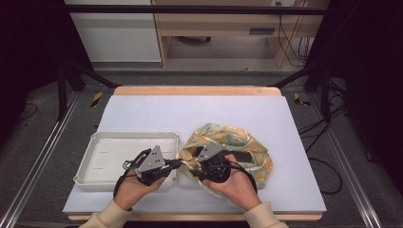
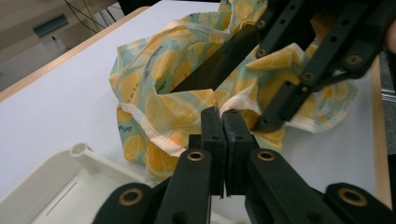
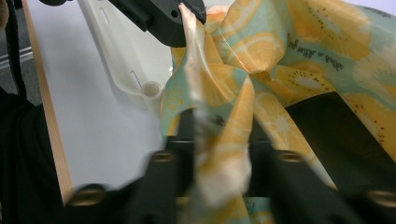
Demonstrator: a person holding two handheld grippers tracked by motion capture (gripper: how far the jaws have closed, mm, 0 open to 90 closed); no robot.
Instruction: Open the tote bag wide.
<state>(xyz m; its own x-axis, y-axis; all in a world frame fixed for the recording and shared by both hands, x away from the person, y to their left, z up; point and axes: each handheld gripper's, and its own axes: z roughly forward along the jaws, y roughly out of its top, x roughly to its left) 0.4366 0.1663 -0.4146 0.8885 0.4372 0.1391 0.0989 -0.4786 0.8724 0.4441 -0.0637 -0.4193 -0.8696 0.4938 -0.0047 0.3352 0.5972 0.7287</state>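
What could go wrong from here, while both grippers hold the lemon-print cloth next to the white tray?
1. The left gripper pinches only the thin white hem of the cloth, so the hem may slip out under a pull.
2. The right gripper has bunched fabric between its jaws, close to the left one; pulling them apart may stretch or tear the hem.
3. The cloth lies crumpled against the tray corner, so it may snag there or push the tray when lifted.

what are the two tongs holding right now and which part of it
Both hold the lemon-print cloth. The left tongs pinch its white hemmed edge; the right tongs clamp a bunched fold near that edge.
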